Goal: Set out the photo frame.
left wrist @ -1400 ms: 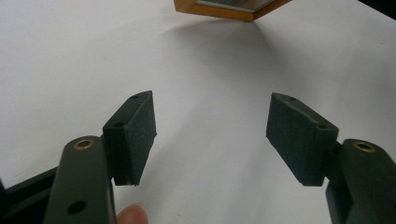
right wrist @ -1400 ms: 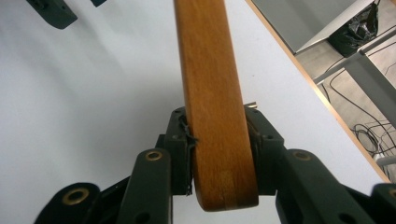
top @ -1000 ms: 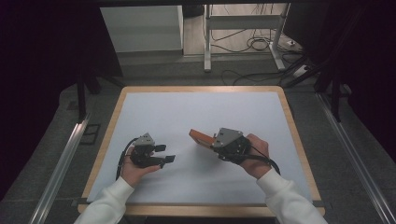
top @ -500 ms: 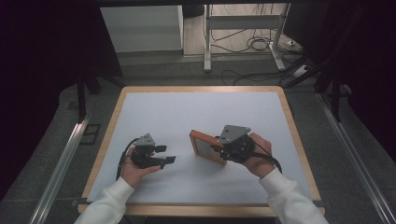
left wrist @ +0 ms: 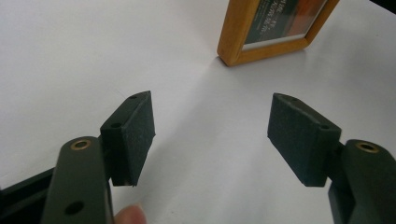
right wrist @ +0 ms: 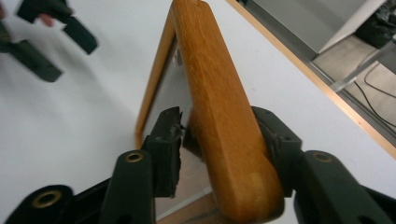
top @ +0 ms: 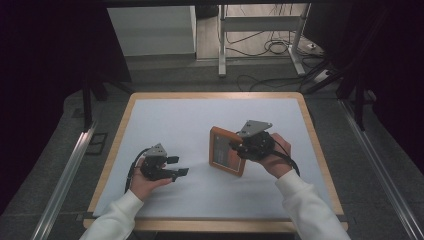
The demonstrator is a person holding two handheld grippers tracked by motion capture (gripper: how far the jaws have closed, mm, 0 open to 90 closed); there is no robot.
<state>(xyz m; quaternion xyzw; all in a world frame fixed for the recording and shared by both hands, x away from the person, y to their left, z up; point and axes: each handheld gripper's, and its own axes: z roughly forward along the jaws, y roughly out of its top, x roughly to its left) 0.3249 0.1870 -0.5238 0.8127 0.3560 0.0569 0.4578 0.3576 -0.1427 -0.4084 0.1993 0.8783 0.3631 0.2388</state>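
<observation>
Gripping wooden picture frame [top: 226,151] by its edge, centre of high view; right gripper [top: 240,146] clamped on it.
Frame rigid, glazed, likely fragile; hold the wood border. Left gripper [left wrist: 210,135] wide, empty.

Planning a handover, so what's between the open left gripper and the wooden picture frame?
Nothing: in the left gripper view only bare white tabletop separates the left gripper from the orange-brown wooden picture frame.

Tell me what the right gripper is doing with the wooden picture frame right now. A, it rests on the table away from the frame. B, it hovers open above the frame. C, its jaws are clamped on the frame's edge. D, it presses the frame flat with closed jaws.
C: in the right gripper view both jaws of the right gripper press against opposite faces of the wooden picture frame along its edge.
</observation>
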